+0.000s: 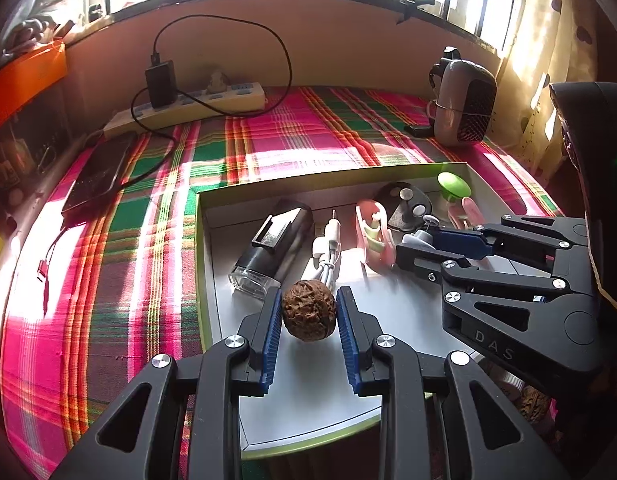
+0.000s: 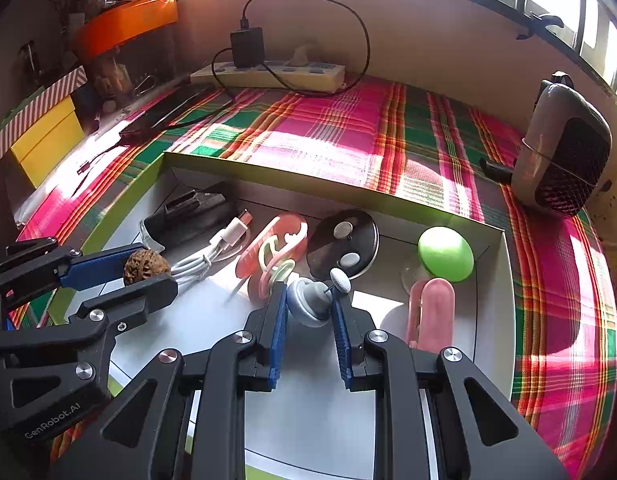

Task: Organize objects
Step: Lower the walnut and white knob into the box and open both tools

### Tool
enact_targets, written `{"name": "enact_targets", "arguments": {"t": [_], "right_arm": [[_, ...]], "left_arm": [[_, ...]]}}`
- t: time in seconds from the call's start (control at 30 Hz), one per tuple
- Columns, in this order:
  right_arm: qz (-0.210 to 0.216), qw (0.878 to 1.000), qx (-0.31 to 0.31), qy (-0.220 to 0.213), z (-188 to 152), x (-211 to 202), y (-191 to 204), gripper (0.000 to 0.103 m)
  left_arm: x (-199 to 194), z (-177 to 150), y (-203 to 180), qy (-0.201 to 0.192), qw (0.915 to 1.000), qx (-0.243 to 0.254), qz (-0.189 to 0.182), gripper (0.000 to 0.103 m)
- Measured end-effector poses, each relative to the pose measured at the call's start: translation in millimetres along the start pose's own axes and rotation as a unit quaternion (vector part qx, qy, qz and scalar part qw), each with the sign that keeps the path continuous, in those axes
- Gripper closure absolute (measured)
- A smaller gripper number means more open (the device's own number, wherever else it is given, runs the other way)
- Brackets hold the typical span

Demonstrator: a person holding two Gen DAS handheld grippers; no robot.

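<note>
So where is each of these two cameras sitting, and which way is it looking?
Left wrist: on the left gripper, looking down along its fingers at the walnut they hold over the box; the right gripper shows.
Right wrist: on the right gripper, looking at its grey knob; the left gripper shows.
Shared: box, walnut, cable, both grippers.
</note>
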State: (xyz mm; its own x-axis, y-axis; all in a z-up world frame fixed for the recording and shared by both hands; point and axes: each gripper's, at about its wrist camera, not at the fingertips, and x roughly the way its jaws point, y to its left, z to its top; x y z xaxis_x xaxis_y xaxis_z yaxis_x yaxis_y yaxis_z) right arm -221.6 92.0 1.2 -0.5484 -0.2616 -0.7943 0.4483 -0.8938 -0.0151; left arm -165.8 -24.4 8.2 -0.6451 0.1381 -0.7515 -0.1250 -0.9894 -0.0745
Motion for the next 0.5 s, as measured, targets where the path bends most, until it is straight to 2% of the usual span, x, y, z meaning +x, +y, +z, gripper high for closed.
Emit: {"name": "enact_targets", "arguments": {"t": [0.5], "right_arm": [[-0.011, 1.000, -0.014, -0.003, 1.2, 1.0, 5.0, 0.080]], "left_arm": [[3.3, -0.1, -4.1, 0.000, 0.9996, 0.015, 0.023, 0.077]]}}
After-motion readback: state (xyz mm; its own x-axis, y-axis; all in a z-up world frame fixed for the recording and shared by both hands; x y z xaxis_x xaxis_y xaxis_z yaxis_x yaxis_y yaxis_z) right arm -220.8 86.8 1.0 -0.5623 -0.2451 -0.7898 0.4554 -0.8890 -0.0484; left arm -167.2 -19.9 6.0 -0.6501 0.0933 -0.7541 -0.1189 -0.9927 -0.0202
